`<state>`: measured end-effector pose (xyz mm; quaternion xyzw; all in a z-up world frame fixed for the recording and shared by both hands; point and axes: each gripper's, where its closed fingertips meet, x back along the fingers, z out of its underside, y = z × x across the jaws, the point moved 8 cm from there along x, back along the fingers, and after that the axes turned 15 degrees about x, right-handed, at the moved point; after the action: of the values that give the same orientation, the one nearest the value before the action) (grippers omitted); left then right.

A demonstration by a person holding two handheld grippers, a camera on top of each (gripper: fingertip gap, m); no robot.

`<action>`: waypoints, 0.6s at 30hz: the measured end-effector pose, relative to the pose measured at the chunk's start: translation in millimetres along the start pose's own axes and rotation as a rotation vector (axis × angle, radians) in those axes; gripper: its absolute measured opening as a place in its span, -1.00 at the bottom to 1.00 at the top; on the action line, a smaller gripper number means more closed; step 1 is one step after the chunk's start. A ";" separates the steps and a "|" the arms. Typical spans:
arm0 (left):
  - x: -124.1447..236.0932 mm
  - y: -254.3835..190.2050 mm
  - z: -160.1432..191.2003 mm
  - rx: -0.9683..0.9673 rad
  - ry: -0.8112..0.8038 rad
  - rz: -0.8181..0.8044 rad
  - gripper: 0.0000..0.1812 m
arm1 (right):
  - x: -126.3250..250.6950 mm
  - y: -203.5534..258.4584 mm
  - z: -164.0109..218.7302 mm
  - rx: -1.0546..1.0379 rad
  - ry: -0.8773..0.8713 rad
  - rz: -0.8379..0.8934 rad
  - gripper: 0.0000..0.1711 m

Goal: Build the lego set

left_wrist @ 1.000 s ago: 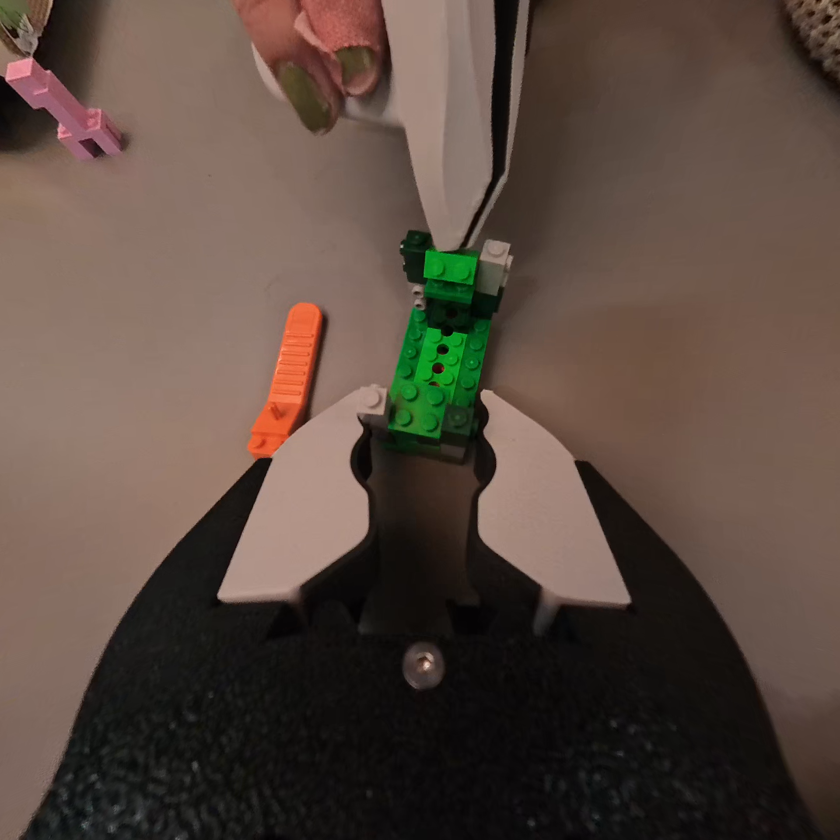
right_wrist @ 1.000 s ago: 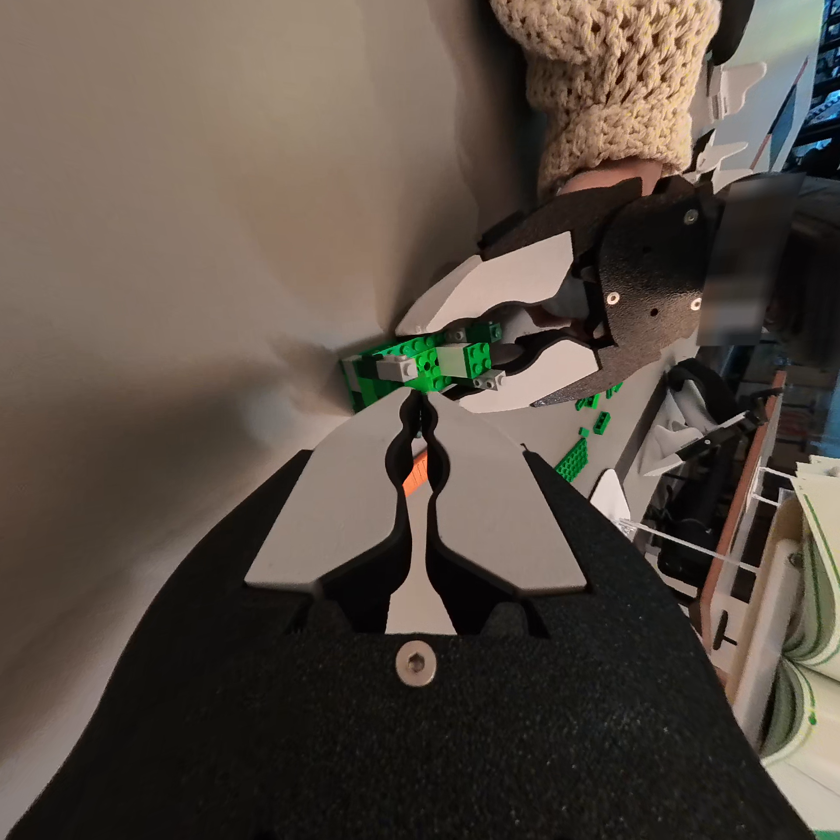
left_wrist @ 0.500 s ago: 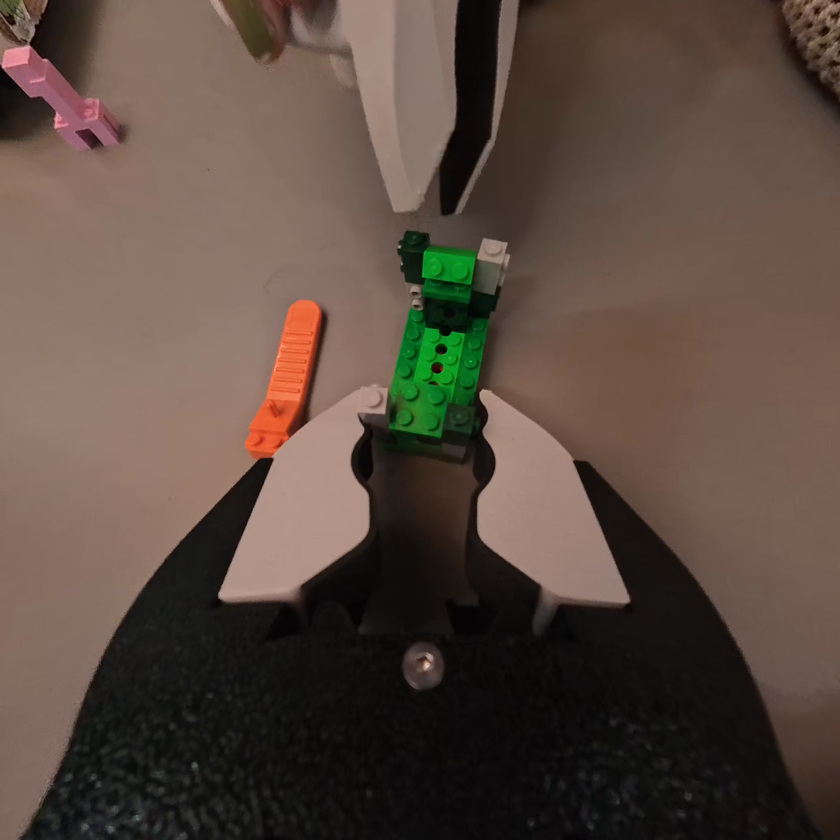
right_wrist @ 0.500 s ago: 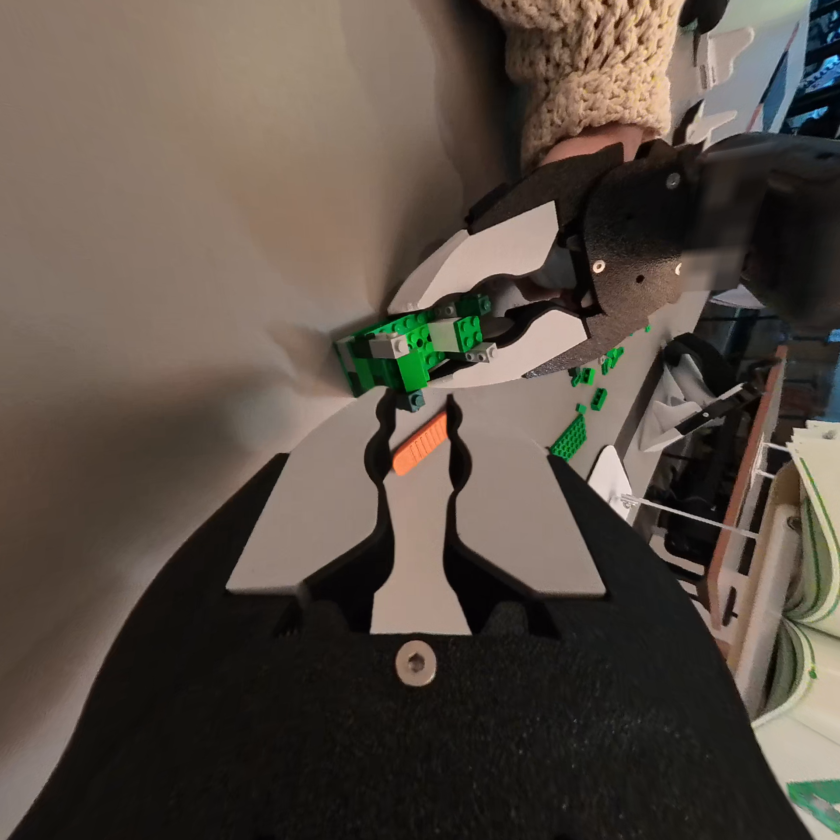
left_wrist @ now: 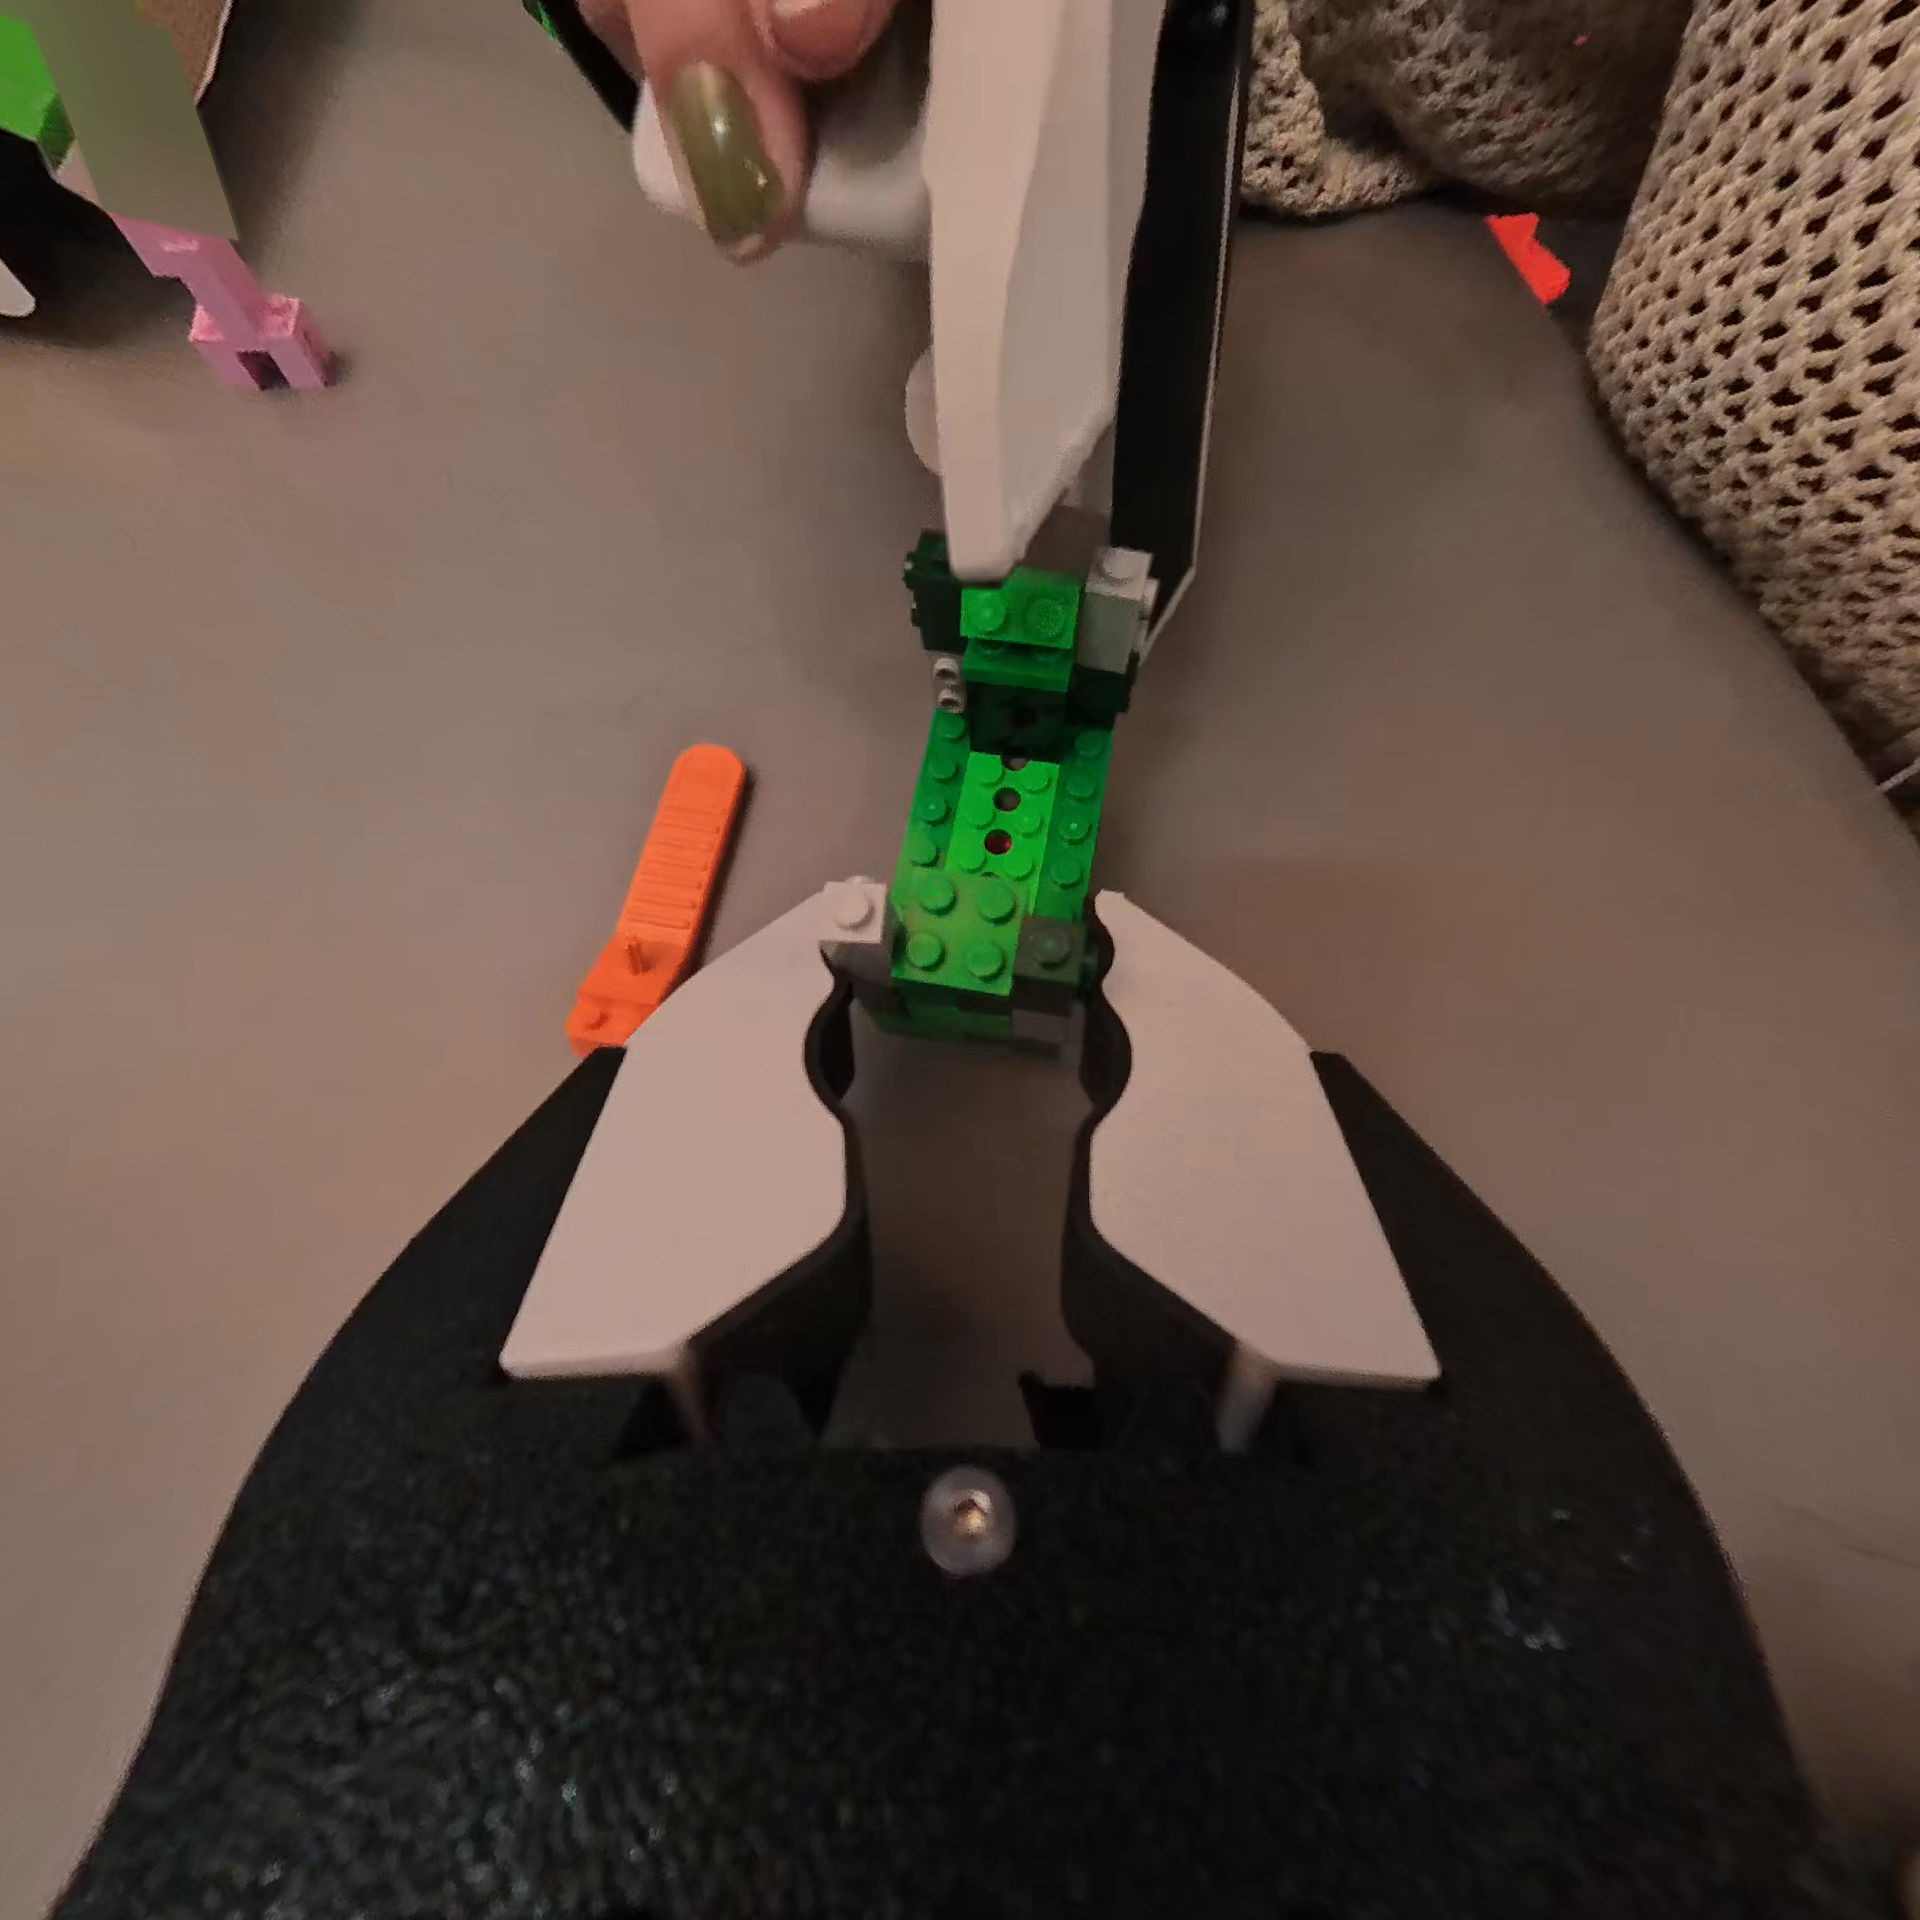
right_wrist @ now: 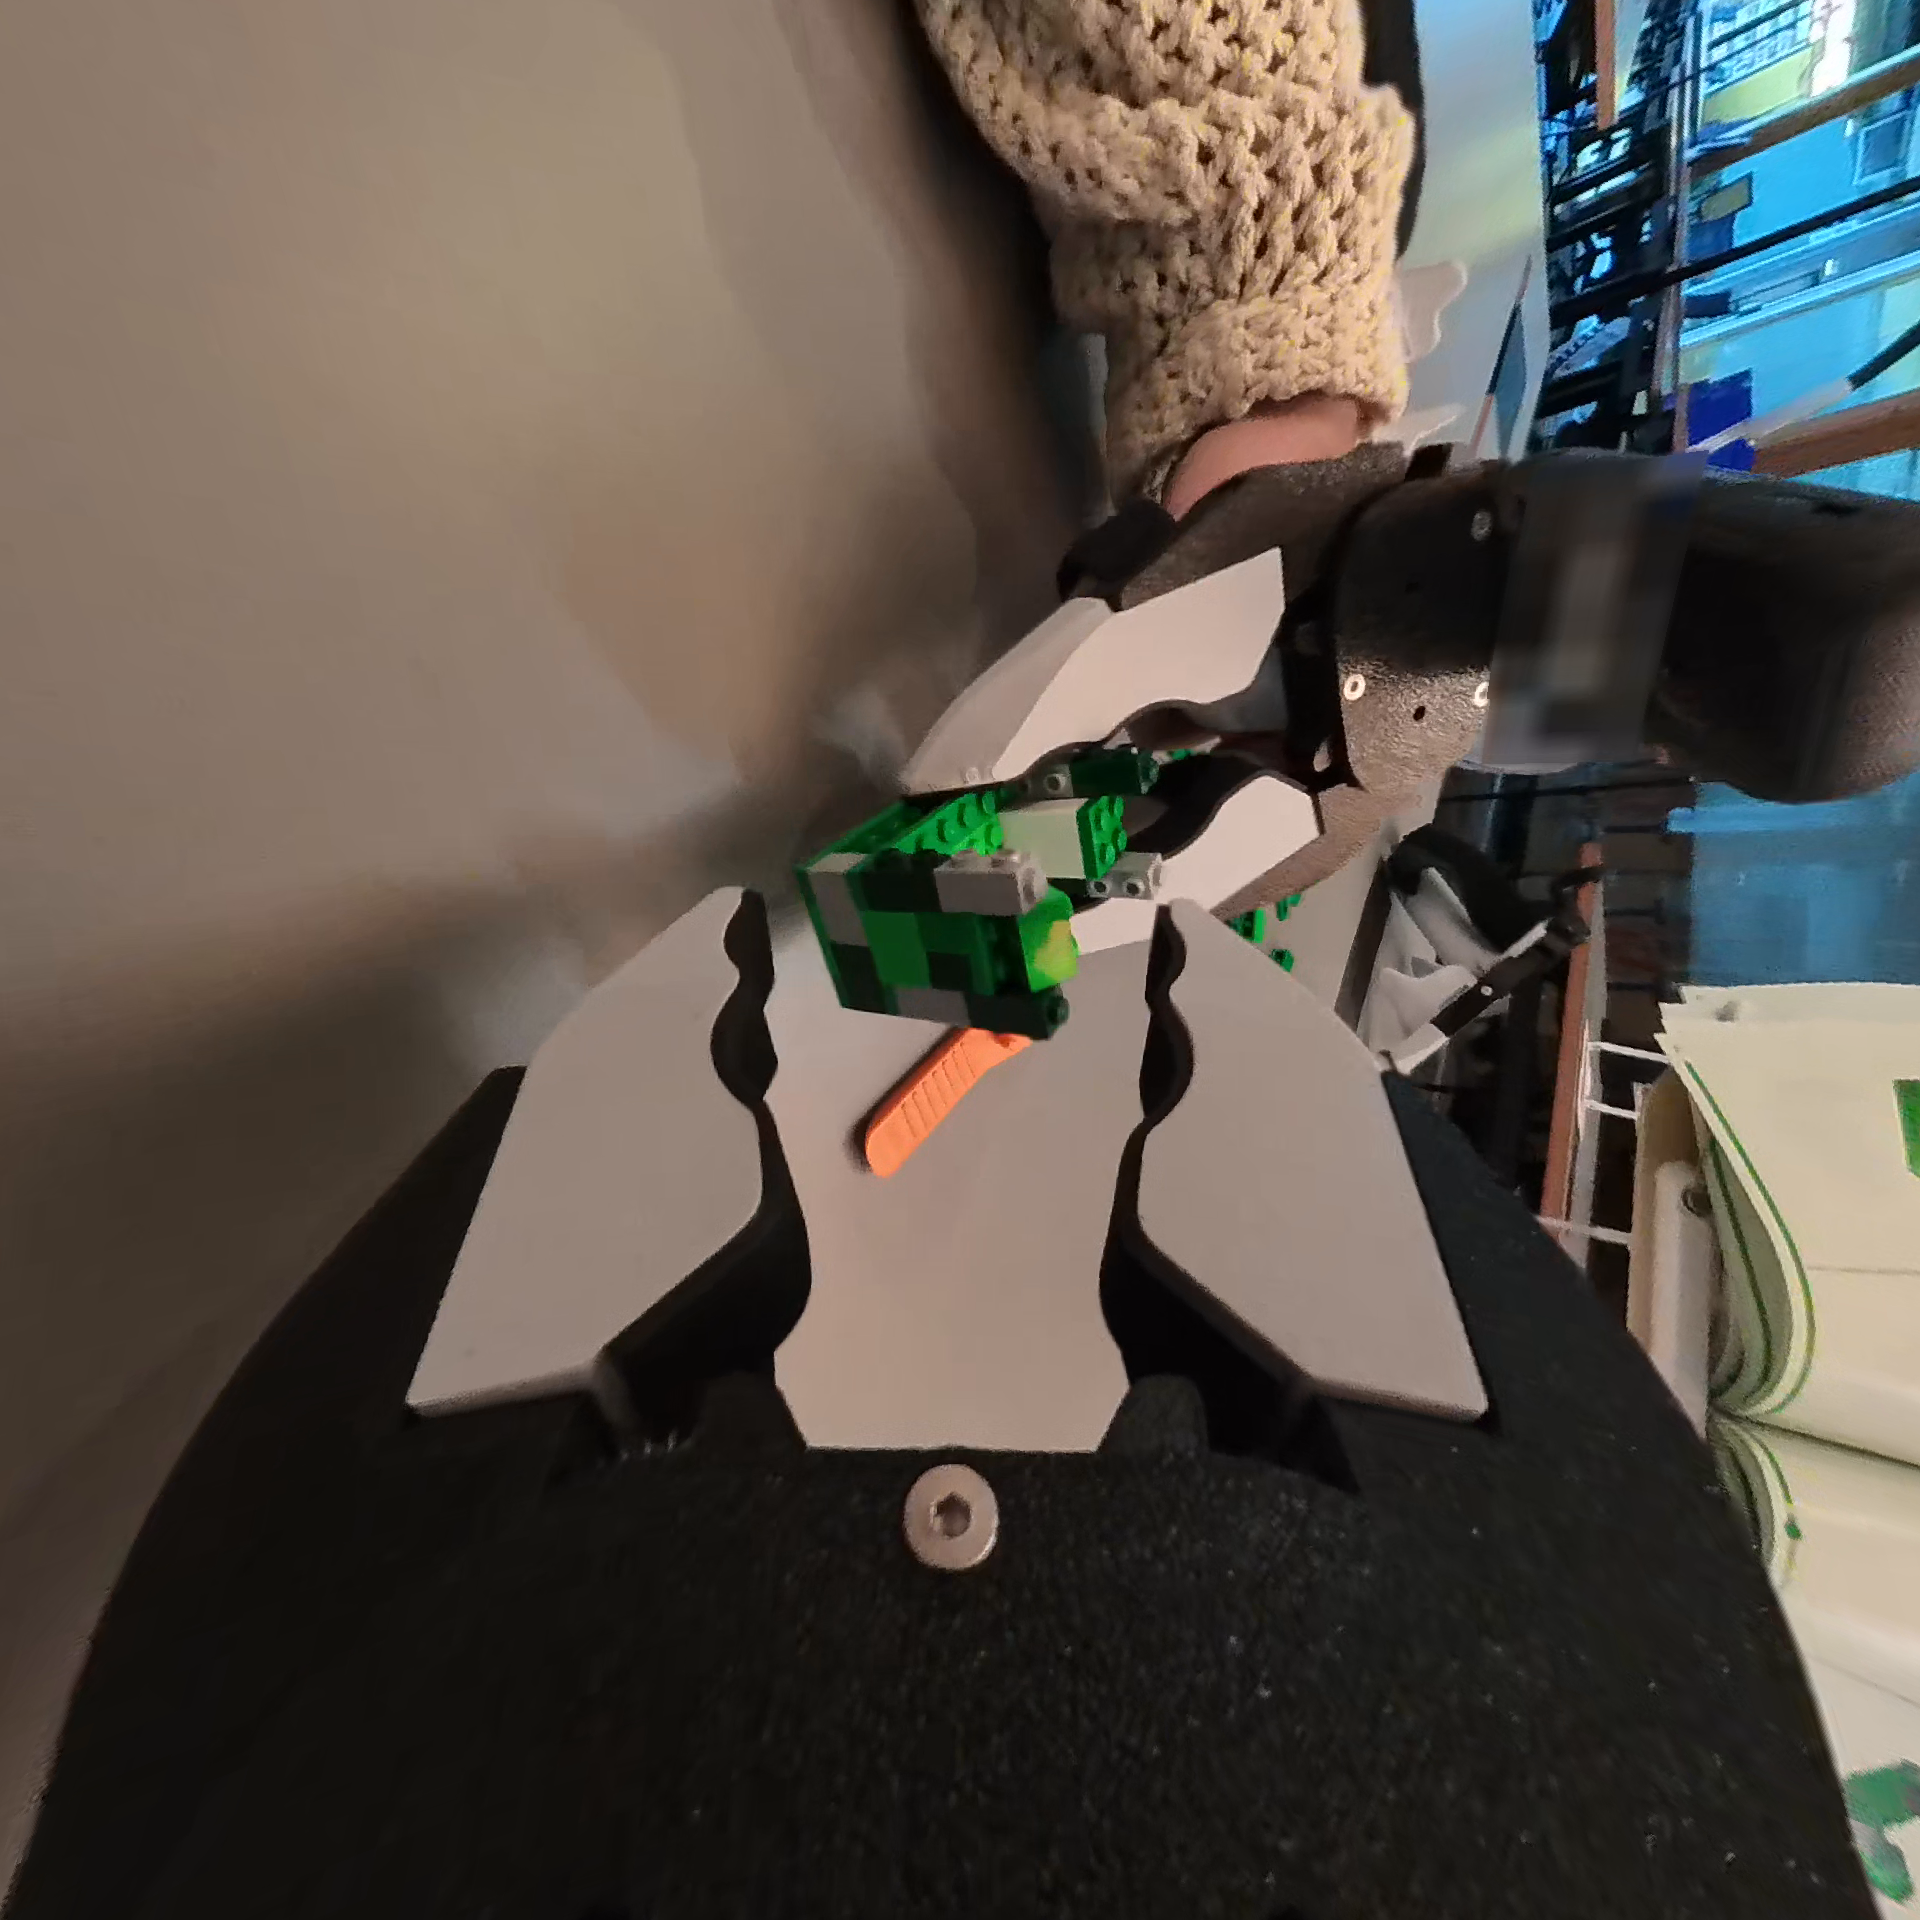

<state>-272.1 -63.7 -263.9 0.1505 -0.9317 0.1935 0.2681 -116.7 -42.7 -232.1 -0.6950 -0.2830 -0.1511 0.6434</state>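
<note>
Currently the left gripper (left_wrist: 977, 940) is clamped on the near end of the green lego build (left_wrist: 1003, 831), both white fingers pressed against its sides at the grey corner bricks. Build is a long studded green body with a taller dark-green and grey block at the far end. It sticks straight out from the fingertips, lifted off the grey table (left_wrist: 416, 623).

Right gripper (right_wrist: 951, 920) is spread wide, nothing pinched between its fingers. In the right wrist view the checkered green/grey end of the build (right_wrist: 935, 925) sits in the gap between its tips, not gripped. From the left wrist view its fingers come down from above: one white finger (left_wrist: 1013, 395) touches the top far-left of the block, the other sits just beside the grey brick on the far right. A person's thumb (left_wrist: 727, 135) rests on that gripper's body, knit sleeve (left_wrist: 1766, 364) behind.

Around it: orange brick separator (left_wrist: 665, 894) lies flat on the table just left of the left gripper's tip. Pink lego piece (left_wrist: 244, 307) well apart at far left. Small red piece (left_wrist: 1522, 255) near the sleeve. In the right wrist view a few loose green bricks (right_wrist: 1262, 920) on the table behind the left gripper; exact shapes too small to tell.
</note>
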 end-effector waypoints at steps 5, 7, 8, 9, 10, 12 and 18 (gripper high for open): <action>2.7 -4.5 -5.9 0.016 -0.013 0.013 -0.55 | -1.0 -1.4 -3.6 0.035 -0.004 0.037 -0.22; 3.5 -5.9 -8.3 0.023 -0.026 0.027 -0.55 | -1.6 -1.6 -3.5 0.054 0.014 0.050 -0.25; 4.2 -6.4 -9.5 0.027 -0.035 0.034 -0.55 | -1.6 -1.7 -3.3 0.063 0.020 0.059 -0.27; 5.0 -6.8 -10.5 0.029 -0.044 0.039 -0.55 | -1.3 -2.1 -3.2 0.070 0.025 0.071 -0.29; 6.0 -7.0 -11.3 0.032 -0.050 0.039 -0.55 | -0.7 -3.1 -3.1 0.075 0.028 0.088 -0.31; 7.8 -7.1 -12.3 0.035 -0.061 0.040 -0.55 | 0.9 -4.8 -3.2 0.078 0.029 0.105 -0.34; 11.8 -6.7 -14.0 0.057 -0.107 0.063 -0.55 | 6.5 -9.3 -3.5 0.084 0.028 0.151 -0.34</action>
<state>-272.9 -65.6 -244.6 0.1386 -0.9431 0.2199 0.2073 -116.5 -44.8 -220.4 -0.6847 -0.2267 -0.1000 0.6854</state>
